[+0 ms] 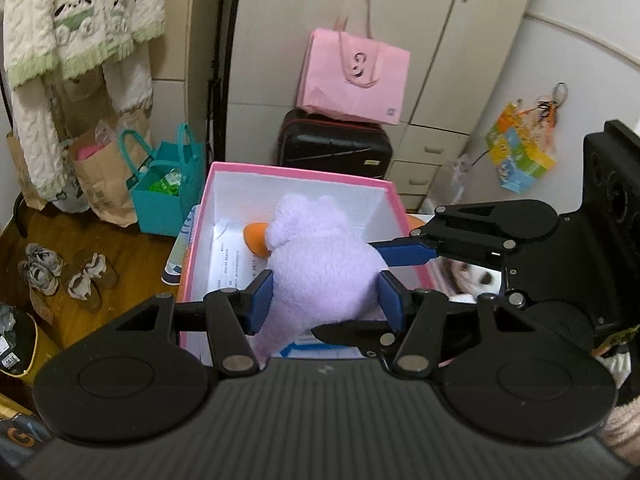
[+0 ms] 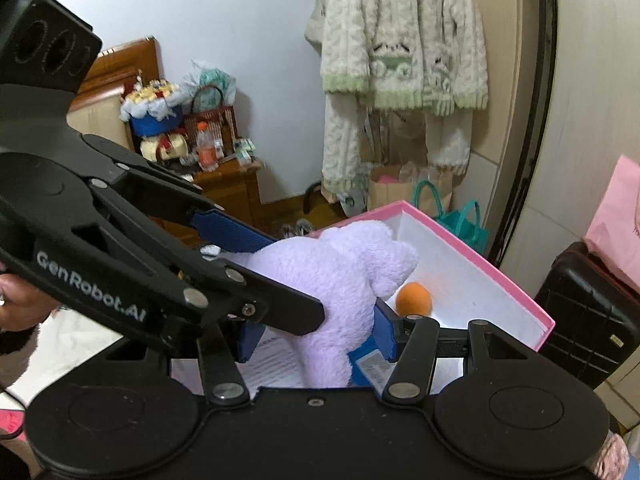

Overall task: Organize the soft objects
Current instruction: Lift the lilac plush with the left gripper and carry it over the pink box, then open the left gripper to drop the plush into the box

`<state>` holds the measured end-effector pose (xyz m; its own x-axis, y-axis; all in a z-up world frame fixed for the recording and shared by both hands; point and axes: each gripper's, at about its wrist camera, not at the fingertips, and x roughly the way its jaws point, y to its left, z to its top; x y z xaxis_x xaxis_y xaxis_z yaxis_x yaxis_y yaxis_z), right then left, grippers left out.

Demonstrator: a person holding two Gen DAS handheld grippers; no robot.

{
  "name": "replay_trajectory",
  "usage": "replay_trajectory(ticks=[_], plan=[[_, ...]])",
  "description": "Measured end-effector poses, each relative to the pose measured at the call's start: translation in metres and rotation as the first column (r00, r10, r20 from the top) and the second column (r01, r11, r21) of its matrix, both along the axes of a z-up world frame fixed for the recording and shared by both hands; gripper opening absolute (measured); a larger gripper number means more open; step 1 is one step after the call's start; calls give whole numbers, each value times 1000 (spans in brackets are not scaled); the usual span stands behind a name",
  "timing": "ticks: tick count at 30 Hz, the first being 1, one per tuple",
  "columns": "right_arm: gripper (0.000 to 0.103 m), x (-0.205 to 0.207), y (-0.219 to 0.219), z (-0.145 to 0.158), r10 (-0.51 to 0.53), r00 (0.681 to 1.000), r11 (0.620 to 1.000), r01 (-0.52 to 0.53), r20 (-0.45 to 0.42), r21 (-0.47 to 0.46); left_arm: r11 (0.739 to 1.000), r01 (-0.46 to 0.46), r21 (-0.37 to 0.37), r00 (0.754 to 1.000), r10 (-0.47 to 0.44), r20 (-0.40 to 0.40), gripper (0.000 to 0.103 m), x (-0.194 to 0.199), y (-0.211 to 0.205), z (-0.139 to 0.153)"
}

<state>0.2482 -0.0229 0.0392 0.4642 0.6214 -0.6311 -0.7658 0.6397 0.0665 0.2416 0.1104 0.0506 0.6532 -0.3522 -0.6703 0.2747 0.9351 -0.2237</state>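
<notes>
A lilac plush duck point(image 1: 316, 264) with an orange beak point(image 1: 255, 238) hangs head-first into a pink box point(image 1: 304, 171) with a white inside. My left gripper point(image 1: 326, 300) is shut on the duck's body, blue pads on both sides. My right gripper point(image 2: 316, 330) is also shut on the same duck point(image 2: 340, 276), lower on its body, over the pink box point(image 2: 480, 256). The right gripper's blue finger point(image 1: 404, 254) reaches in from the right in the left wrist view. The left gripper's fingers point(image 2: 232, 236) cross from the left in the right wrist view.
A black suitcase point(image 1: 334, 148) with a pink paper bag point(image 1: 354, 76) stands behind the box. A teal bag point(image 1: 168, 188), brown paper bags point(image 1: 104, 184) and shoes point(image 1: 64, 276) are on the wooden floor at left. A knitted cardigan point(image 2: 404, 60) hangs on the wall. Another plush point(image 1: 476, 276) lies right of the box.
</notes>
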Motion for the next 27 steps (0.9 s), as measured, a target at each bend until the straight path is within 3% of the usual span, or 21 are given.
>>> replay_trajectory(ticks=[7,11,21,27], plan=[[61,37,10,-32,12,994,998,-18,-105,-60,1000,-24,-20,994,22,-109,55,36,7,-35],[62,49,20,-48,13,988,988,-37,-157,-150,1000,-25,-17,983,21,-182,53,49,6,-50],[62,64,18,-54,29,986,980,-59,-162,-188,998,-56,9,981,57,-186,53,63,-2,-54],[64,66,11,-58,13,988,980,-44,-156,-193,994,-78,73,985,88,-145,57,59,-10,-56]])
